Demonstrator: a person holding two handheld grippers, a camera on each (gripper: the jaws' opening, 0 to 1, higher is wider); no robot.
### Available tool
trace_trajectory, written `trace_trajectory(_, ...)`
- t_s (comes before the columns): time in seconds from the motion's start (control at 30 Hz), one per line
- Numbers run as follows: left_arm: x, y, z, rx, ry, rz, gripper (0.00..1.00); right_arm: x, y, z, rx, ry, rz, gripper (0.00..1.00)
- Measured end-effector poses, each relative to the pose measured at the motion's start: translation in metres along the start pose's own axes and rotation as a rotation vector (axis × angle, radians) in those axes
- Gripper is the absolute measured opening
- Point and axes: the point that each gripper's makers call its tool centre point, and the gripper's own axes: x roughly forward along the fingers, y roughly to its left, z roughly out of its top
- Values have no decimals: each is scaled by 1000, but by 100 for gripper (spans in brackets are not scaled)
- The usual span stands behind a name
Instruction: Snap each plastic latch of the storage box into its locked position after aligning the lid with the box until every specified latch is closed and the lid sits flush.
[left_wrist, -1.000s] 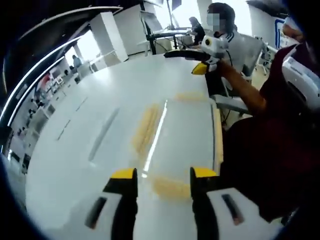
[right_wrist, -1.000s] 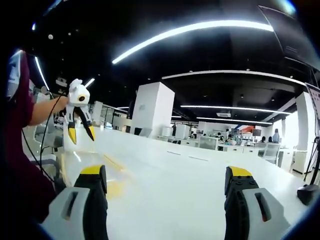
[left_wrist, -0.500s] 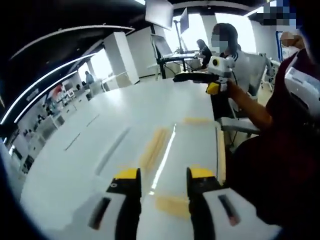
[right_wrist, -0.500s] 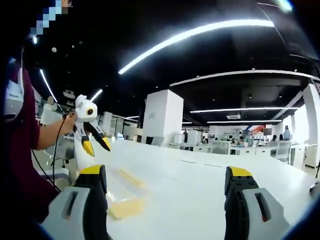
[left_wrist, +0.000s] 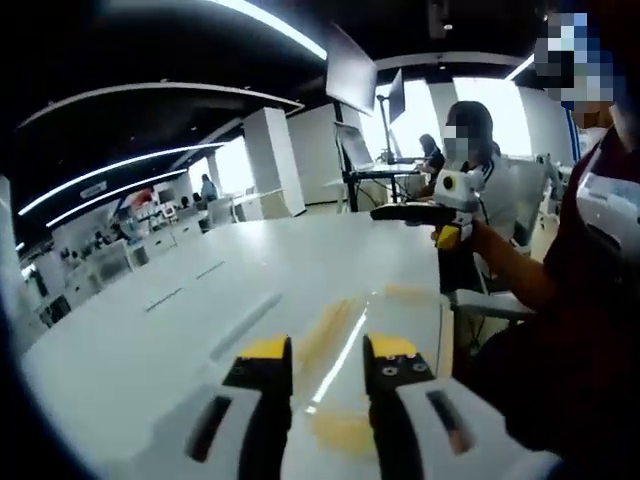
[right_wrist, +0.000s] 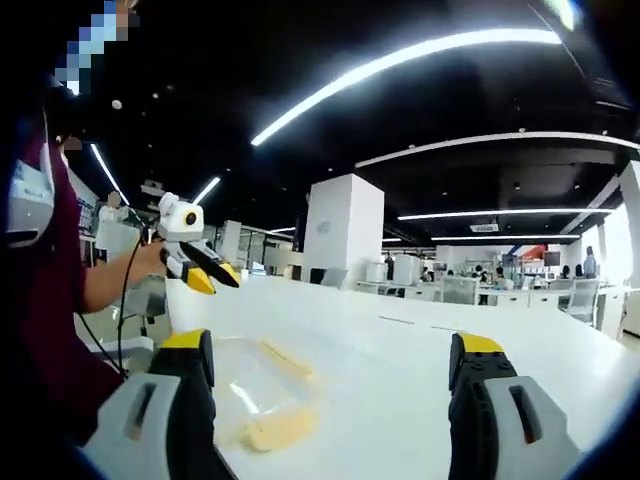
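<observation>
**Both claws raised above the box, latching not yet engaged**

While both tools are held up off the white counter (left_wrist: 150, 340), neither one is in contact with the storage box. The clear plastic storage box with pale yellow latches (right_wrist: 262, 385) lies on the counter directly in front of the person, near the counter's edge. Its transparent lid (left_wrist: 385, 330) reflects a bright streak of ceiling light. One yellow latch (right_wrist: 278, 430) shows at the near end in the right gripper view, and another yellow latch (left_wrist: 340, 432) shows just past the jaw tips in the left gripper view. Whether any latch is locked cannot be told, as the frames are blurred.

The left claw (left_wrist: 328, 350) points along the lid with its yellow-tipped jaws set narrow, gripping nothing. This line suggests it is placed to press the lid or reach the near latch. The right claw (right_wrist: 330, 348) hangs above the box with its jaws wide apart and empty, a spread suited to straddling a latch. In the left gripper view the right claw appears held level in the person's hand (left_wrist: 470, 238), well above the counter.
</observation>
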Motion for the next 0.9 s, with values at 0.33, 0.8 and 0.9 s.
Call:
trace_trajectory(0.33, -9, -3, 21, -10, -122, 6, 38, -3, -1, 1, -14, 5, 54, 97)
trace_trajectory(0.8, -23, -9, 5, -1, -118, 3, 51, 1, -4, 3, -47, 36, 86, 96)
trace_trajectory(0.9, -26, -7, 3, -5, -125, 9, 52, 4, -5, 2, -52, 46, 93, 96)
